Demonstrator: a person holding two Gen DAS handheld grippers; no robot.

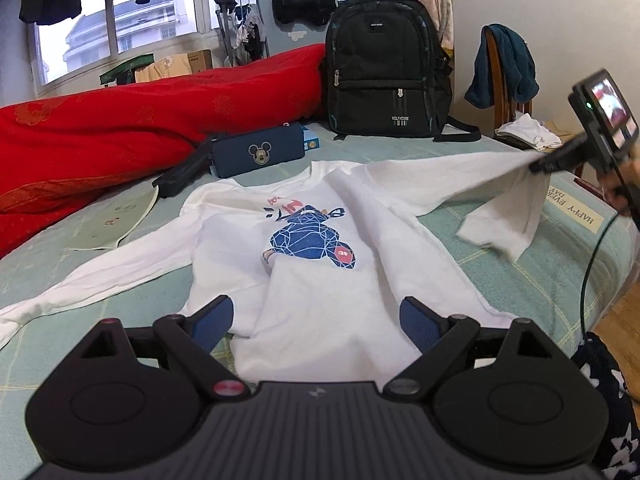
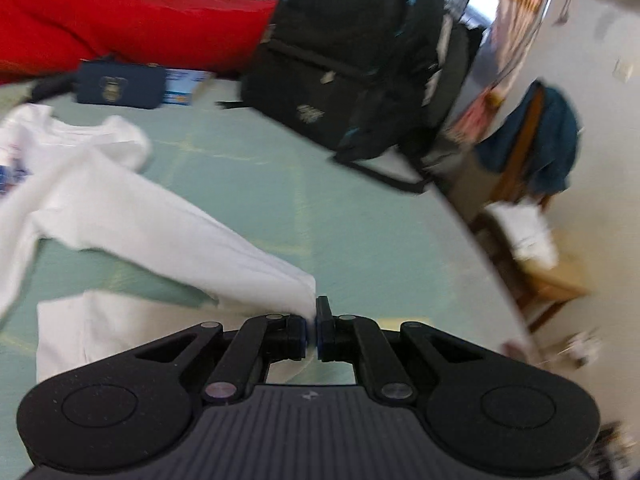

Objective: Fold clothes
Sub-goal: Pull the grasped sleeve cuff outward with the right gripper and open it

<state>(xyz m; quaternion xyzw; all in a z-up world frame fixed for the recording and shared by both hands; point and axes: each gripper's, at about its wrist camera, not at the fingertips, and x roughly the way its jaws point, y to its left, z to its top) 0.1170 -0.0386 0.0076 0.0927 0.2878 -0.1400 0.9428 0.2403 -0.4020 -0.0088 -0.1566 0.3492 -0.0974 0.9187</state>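
A: How far along is the folding?

B: Barely begun, by my reading. The white shirt (image 1: 320, 240) lies face up in the middle of the bed (image 1: 500, 240), collar toward twelve o'clock, its body not yet folded. The right tongs (image 2: 312, 320) are pressed together on the shirt's sleeve (image 1: 460, 172) near the cuff, holding it lifted off the bed out toward three o'clock in the left wrist view. The other sleeve lies flat, running to about eight o'clock.

A: And the left tongs (image 1: 316, 320)?

B: Spread wide over the hem at six o'clock, nothing between them.

A: So what's left?

B: I judge nearly everything: bringing this sleeve across the chest, then the other, then the body.

A: Room to work?

B: Fair. Bare green sheet lies between the shirt and the black backpack (image 1: 384, 68) at twelve to one o'clock. The red quilt (image 1: 120, 140) and a blue pouch (image 1: 256, 152) crowd ten to eleven o'clock, the pouch near the collar but apart from it. The bed's edge falls away at three to four o'clock, just beyond the lifted sleeve, with a chair (image 1: 504, 80) past it.
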